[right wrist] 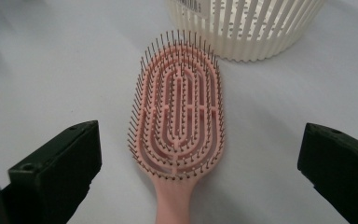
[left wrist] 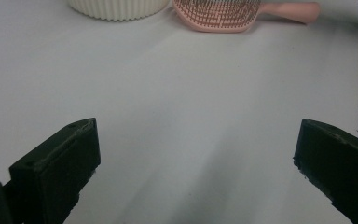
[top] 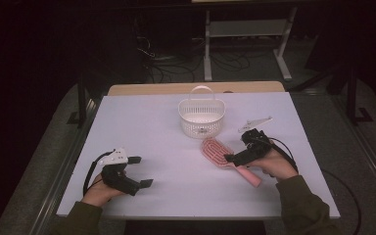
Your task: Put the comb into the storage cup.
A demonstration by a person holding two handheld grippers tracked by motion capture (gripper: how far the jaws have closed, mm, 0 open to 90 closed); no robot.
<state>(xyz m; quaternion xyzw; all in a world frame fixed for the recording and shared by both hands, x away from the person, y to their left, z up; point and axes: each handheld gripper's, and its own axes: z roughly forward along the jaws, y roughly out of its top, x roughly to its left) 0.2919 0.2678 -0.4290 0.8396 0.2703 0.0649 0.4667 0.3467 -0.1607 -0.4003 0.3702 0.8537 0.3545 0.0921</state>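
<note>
A pink hairbrush [top: 219, 152] lies bristles up on the white table [top: 166, 132], its handle pointing toward the near right. My right gripper [top: 240, 146] hovers over the handle end, held by a hand. In the right gripper view the brush head [right wrist: 179, 116] lies between the two black jaws of the gripper [right wrist: 200, 144], which stand wide apart and touch nothing. My left gripper [top: 140, 171] rests at the near left, open and with nothing in it. From the left gripper [left wrist: 196, 140] the brush [left wrist: 219, 14] lies far ahead.
A white ribbed basket [top: 201, 117] with a hoop handle stands just behind the brush head, also seen as a basket wall [right wrist: 247, 28] and a basket base [left wrist: 116, 8]. Bare table lies between the two grippers. Dark floor, cables and a table frame [top: 247, 39] lie beyond.
</note>
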